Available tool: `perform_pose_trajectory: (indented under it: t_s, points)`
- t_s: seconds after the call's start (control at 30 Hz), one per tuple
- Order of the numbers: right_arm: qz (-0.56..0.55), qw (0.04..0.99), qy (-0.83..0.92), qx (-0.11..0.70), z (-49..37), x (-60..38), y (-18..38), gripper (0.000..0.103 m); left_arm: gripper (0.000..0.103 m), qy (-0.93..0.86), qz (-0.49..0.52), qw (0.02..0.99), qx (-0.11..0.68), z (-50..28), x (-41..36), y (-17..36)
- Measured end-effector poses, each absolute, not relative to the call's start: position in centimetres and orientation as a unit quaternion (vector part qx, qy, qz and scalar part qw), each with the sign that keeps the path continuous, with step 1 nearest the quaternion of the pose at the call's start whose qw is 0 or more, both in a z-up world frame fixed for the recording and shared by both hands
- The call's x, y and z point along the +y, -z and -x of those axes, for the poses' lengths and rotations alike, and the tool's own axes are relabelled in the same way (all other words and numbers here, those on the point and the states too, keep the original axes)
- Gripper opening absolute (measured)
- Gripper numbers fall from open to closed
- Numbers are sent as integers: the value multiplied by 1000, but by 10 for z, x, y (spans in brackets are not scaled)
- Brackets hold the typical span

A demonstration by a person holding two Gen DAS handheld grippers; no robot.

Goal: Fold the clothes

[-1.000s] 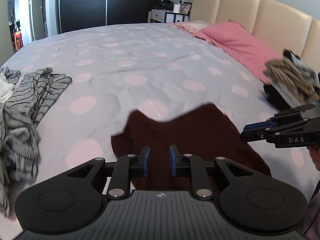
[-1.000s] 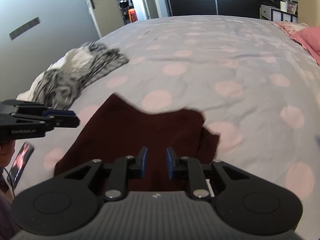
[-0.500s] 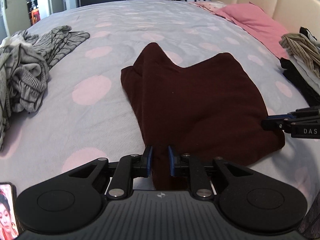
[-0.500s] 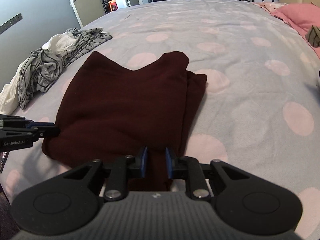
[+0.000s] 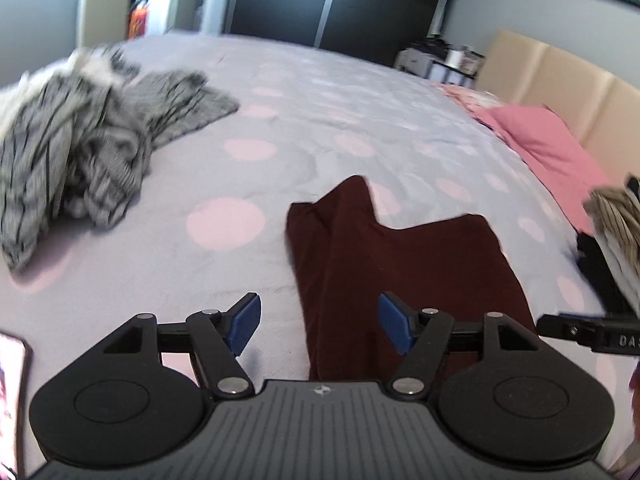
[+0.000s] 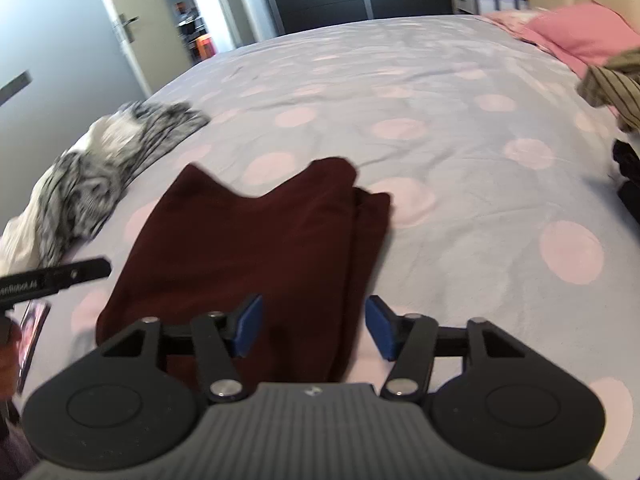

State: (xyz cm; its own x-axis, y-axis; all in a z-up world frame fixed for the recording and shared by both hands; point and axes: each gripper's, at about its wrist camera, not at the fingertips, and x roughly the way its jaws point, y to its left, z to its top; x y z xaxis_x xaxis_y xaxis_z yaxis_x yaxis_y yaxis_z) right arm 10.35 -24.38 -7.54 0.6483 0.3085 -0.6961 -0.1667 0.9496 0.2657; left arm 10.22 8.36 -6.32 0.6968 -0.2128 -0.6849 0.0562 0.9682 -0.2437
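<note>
Where the maroon garment lies folded on the dotted bedspread, it occupies the lower centre of both views, flat, with two pointed corners at its far edge and a narrower layer showing along one side. Its near edge runs under the left gripper, whose blue pads stand wide and are opening, one pad over bare bedspread and the other over the cloth, neither pressing on it. In the right wrist view the right gripper is likewise spread and opening above the near edge of the garment, with fabric between the pads but no grip. Each gripper's tip enters the other's frame: the right at the lower right edge of the left view, the left at the lower left edge of the right view. A heap of grey striped clothes lies at the upper left of the left view, well apart from the garment. A stack of folded clothes sits at the right edge. A pink pillow rests against the beige headboard at upper right. A phone shows at the lower left edge.
</note>
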Motion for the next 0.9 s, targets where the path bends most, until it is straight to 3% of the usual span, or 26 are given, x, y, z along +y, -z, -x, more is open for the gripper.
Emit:
perform_pose_trajectory:
  t_s: [0.1,0.4,0.9]
  points:
    - [-123,891,-119,420,-114,-249,83,72,66,72,122,907,397,-111,86,72]
    - [-188,864,-120,451,-139,-252,109,72,72,87,184,879,430,-133,93,99]
    - [-228,855,-135,446,-194,-249,120,73,74,113,177,879,428,-175,86,107]
